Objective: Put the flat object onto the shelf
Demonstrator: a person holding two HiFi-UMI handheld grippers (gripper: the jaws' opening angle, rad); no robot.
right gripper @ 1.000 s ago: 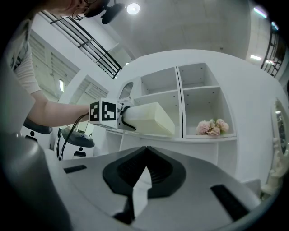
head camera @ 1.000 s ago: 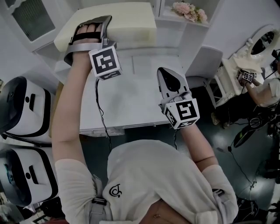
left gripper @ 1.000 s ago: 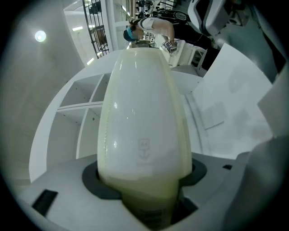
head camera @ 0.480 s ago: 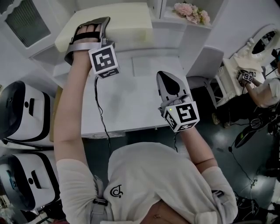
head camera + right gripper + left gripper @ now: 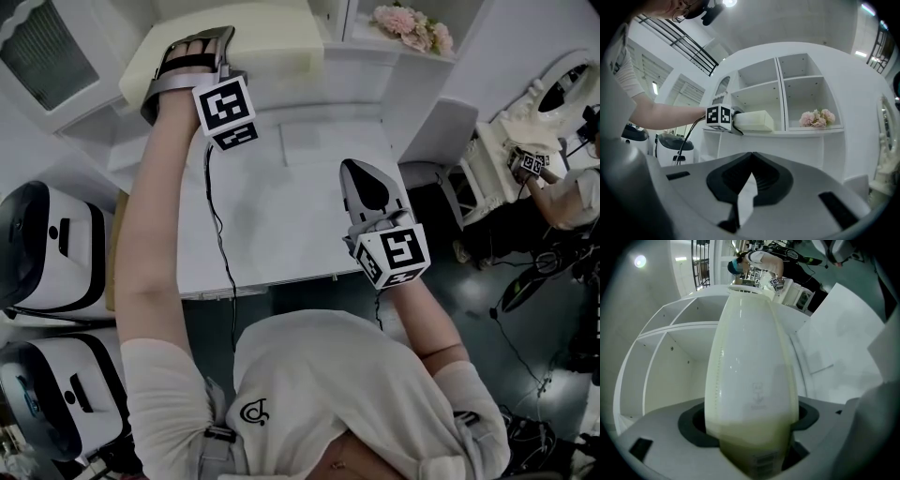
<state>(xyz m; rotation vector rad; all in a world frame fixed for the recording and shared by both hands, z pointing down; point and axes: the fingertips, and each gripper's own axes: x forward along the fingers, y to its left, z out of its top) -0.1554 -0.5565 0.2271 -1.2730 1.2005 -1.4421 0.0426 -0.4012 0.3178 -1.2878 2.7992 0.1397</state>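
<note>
Cushion [image 5: 272, 37] is lying on the shelf [image 5: 366, 54], its end sitting between the jaws of the left gripper [image 5: 187, 70], which are opening around it. Right gripper [image 5: 361, 178] is hanging over the table [image 5: 281, 216], jaws closed together, holding nothing.

tee [image 5: 319, 394]: white, short slvs | logo [image 5: 249, 411]: blk, chest | cable [image 5: 221, 253]: blk, thin

Pale cream on the flat object [image 5: 272, 42]; plain white across the shelf [image 5: 370, 58] and the table [image 5: 291, 216]; soft pink in the flowers [image 5: 408, 25]; glossy white with black bands on the rounded units [image 5: 52, 244]; dark grey for the floor [image 5: 469, 314].
</note>
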